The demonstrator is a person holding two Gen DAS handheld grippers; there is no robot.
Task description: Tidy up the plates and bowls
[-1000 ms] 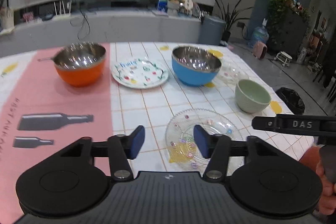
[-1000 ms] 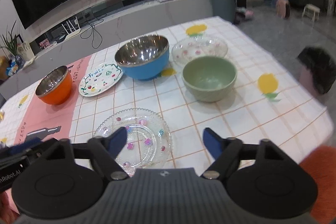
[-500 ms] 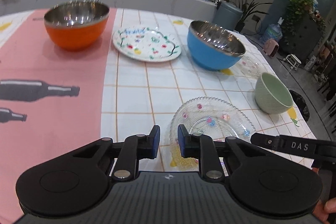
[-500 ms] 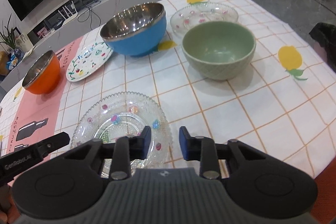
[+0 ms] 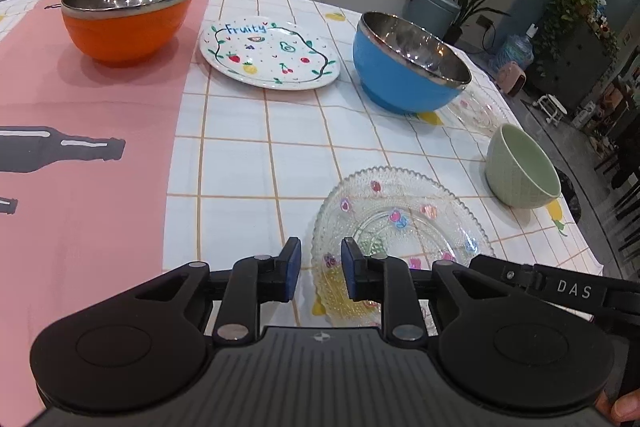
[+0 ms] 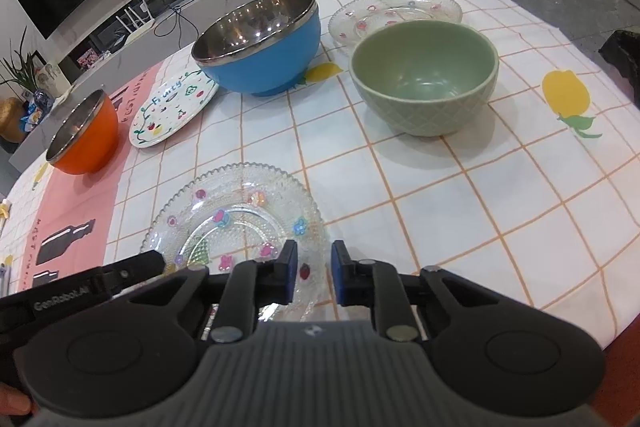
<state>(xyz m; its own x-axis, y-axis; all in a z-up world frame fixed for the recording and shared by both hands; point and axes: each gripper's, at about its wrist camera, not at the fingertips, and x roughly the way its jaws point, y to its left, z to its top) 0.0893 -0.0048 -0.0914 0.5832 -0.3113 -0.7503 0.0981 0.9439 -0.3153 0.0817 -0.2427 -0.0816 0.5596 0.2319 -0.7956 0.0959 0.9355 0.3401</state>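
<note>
Tongs [image 5: 316, 269] [image 6: 312, 273] flank the glass plate [image 6: 240, 223]: left opening, right closing, rim between, unpinched, for a two-sided lift

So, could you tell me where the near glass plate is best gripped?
Grip the near glass plate by its raised scalloped rim at the edge nearest the grippers, one jaw above and one below: it lies flat, too wide to span.

checked tablecloth [image 6: 460, 211] on table, orange bowl [image 5: 126, 19], fruit plate [image 5: 270, 53], blue bowl [image 5: 408, 67], green bowl [image 6: 424, 83], 2 glass plates [image 6: 236, 223]
</note>
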